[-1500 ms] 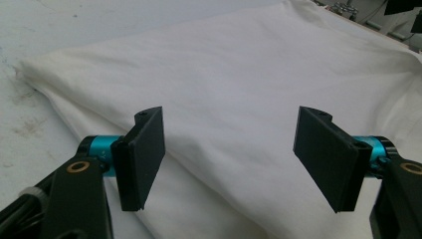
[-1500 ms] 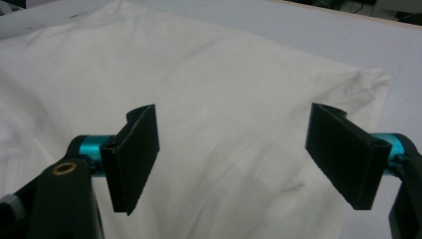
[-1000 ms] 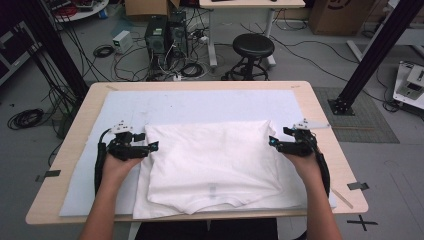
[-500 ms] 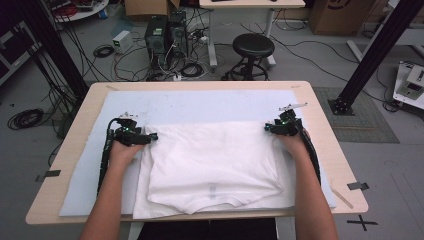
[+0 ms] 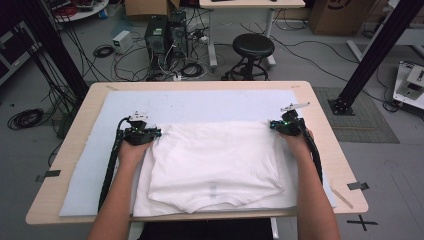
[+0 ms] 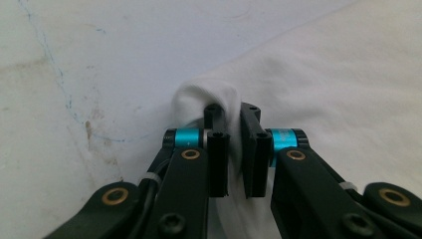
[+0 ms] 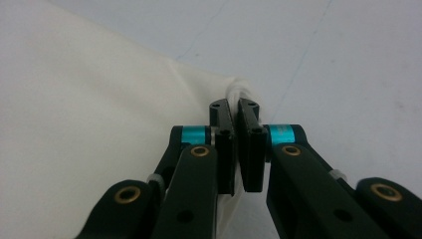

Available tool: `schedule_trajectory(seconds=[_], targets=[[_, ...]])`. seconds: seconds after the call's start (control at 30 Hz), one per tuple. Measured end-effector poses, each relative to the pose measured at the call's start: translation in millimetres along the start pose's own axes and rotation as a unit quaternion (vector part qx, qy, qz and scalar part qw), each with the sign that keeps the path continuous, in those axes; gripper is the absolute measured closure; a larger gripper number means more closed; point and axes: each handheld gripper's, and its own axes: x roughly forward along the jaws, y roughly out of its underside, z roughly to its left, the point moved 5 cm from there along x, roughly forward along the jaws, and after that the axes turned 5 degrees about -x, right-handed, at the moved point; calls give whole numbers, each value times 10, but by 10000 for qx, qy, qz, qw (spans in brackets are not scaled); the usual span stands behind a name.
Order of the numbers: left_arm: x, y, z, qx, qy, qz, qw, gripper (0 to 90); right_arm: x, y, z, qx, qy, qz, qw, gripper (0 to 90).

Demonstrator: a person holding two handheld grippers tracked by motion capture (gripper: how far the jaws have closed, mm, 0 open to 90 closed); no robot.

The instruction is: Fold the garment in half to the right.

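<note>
Nearest us, the folded hem of the white shirt (image 5: pixel 215 165) lay at the table's (image 5: pixel 75 150) near edge, on the pale blue mat (image 5: pixel 200 105); our forearms ran up either side of it, we judged so that each far corner could be taken at once and the fold kept square; the left gripper (image 5: pixel 141 134) sat at the far left corner, its jaws nearly shut on a small bunch of cloth, a narrow gap between them packed with fabric; the right gripper (image 5: pixel 286 124) sat at the far right corner, jaws closed almost together with a thin pinch of the edge between; both held low, close to the mat; beyond the table stood a black stool (image 5: pixel 253 47) among floor cables.
</note>
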Motion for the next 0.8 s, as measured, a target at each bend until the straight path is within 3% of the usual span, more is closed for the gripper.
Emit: schedule_trajectory(seconds=[0.3, 0.37, 0.5, 0.53, 0.6, 0.63, 0.67, 0.7, 0.77, 0.8], targets=[[123, -107, -94, -153, 71, -107, 9998, 833, -29, -64, -174, -283, 336, 170, 9989, 878], [138, -135, -77, -125, 39, -78, 9999, 834, 1, -43, -215, -195, 326, 212, 9991, 877], [127, -170, 10, -261, 7, -168, 9995, 837, 50, -18, -205, -171, 344, 226, 9990, 875], [145, -156, 49, -381, 102, -169, 9991, 837, 53, -19, -199, -166, 352, 202, 9990, 874], [151, -144, 54, -387, 112, -129, 9991, 836, 49, -19, -200, -141, 348, 198, 9991, 869], [145, -136, 54, -403, 115, -111, 9991, 831, 41, -20, -200, -103, 349, 168, 9992, 852], [129, -137, 52, -399, 86, -134, 9991, 786, 8, -19, -191, -51, 416, 71, 9991, 728], [105, -143, 55, -407, 8, -170, 9990, 786, 8, -19, -191, -51, 416, 71, 9991, 728], [41, -147, 79, -346, -225, -184, 9990, 683, -51, -21, -172, 68, 501, -56, 9987, 579], [0, -145, 92, -369, -208, -207, 9989, 624, -85, -17, -155, 123, 458, -127, 9988, 523]])
